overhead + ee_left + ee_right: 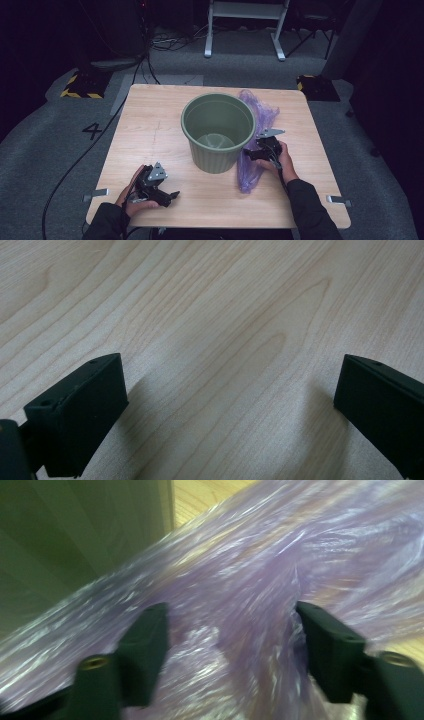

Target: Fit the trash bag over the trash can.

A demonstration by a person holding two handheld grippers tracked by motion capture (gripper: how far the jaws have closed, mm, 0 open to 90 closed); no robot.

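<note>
Purple plastic bag (255,150) lies on the wooden table (150,130), draped along the right side of the green bin (217,131) and touching its wall. Right gripper (250,154) sits over the bag's lower part, jaws apart, crumpled film between them but not pinched (220,645). Left gripper (170,196) rests near the table's front left, jaws wide apart over bare wood (225,390), nothing held.

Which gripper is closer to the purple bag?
The right gripper: its open jaws stand around a fold of the purple bag beside the green bin. The left gripper rests across the table, apart from it.
</note>
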